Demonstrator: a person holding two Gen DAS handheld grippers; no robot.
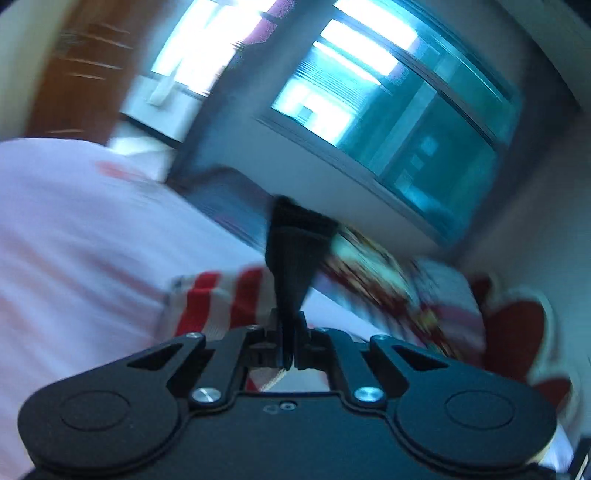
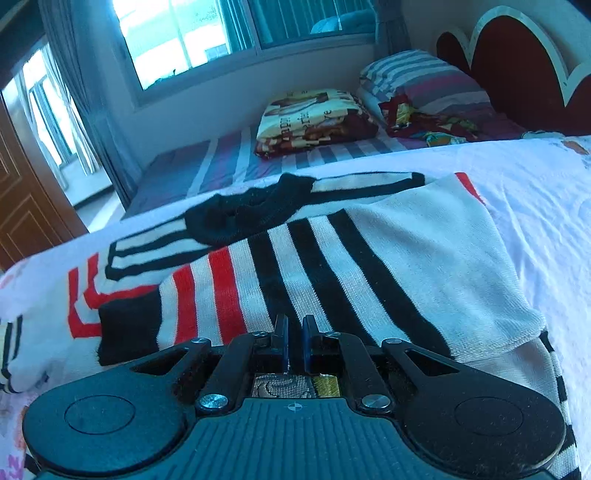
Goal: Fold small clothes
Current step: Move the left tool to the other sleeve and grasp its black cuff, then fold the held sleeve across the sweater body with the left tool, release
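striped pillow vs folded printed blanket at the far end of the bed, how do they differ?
Pattern: the striped pillow has plain bands; the printed blanket carries pictures and lettering. Place: the pillow lies against the red headboard, the blanket nearer the window. Both rest on the striped sheet.

striped sweater [image 2: 332, 258], sleeve folded across, on bed

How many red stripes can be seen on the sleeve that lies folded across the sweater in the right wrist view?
2. Both are on the sleeve near its black cuff: one red stripe next to the cuff, the other further right. More may be hidden underneath.
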